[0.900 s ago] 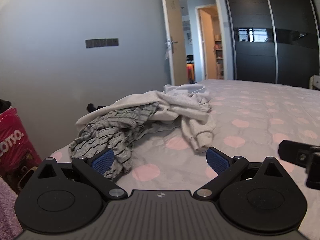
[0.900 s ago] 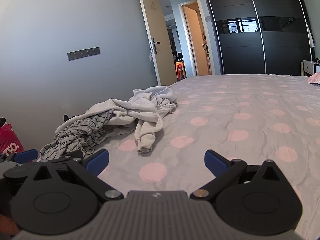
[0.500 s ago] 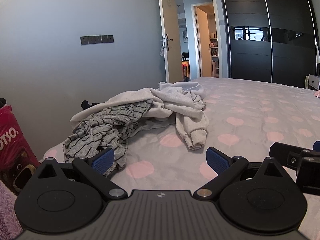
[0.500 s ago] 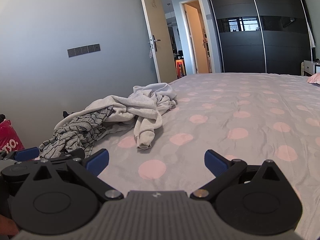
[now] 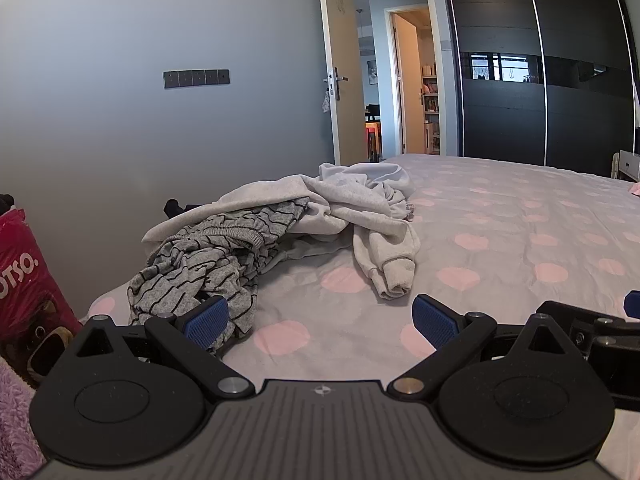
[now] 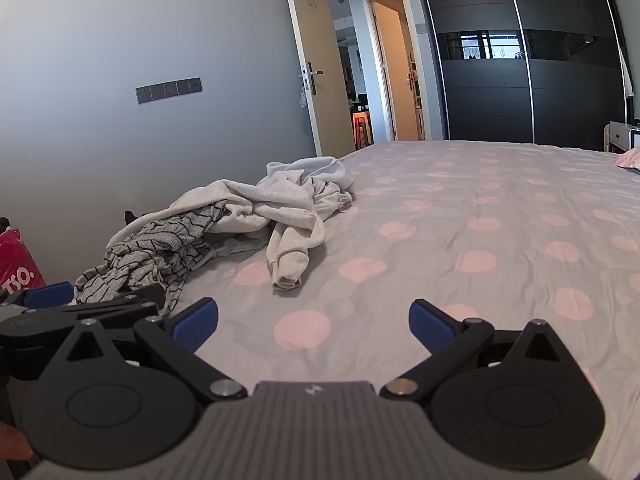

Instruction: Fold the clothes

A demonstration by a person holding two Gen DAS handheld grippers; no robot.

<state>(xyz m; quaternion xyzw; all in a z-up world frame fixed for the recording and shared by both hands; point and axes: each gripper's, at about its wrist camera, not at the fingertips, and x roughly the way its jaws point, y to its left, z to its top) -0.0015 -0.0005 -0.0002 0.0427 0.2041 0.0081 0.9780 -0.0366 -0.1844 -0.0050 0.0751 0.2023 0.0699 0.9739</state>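
A pile of clothes lies near the bed's left edge: a light grey sweatshirt (image 5: 360, 208) (image 6: 280, 204) with a sleeve hanging toward me, and a grey garment with black stripes (image 5: 200, 264) (image 6: 152, 248) in front of it. My left gripper (image 5: 320, 318) is open and empty, low over the bed, its left finger just before the striped garment. My right gripper (image 6: 314, 320) is open and empty, over bare bedsheet to the right of the pile. The left gripper (image 6: 48, 304) shows at the left edge of the right wrist view.
The bed has a grey sheet with pink dots (image 5: 520, 240) (image 6: 480, 220). A red bag (image 5: 20, 280) stands left of the bed by the grey wall. An open door (image 5: 340, 72) and dark wardrobes (image 5: 540, 80) are at the far end.
Both grippers have shifted a little closer to the pile and the views have turned slightly. Both stay open and empty. The clothes have not moved.
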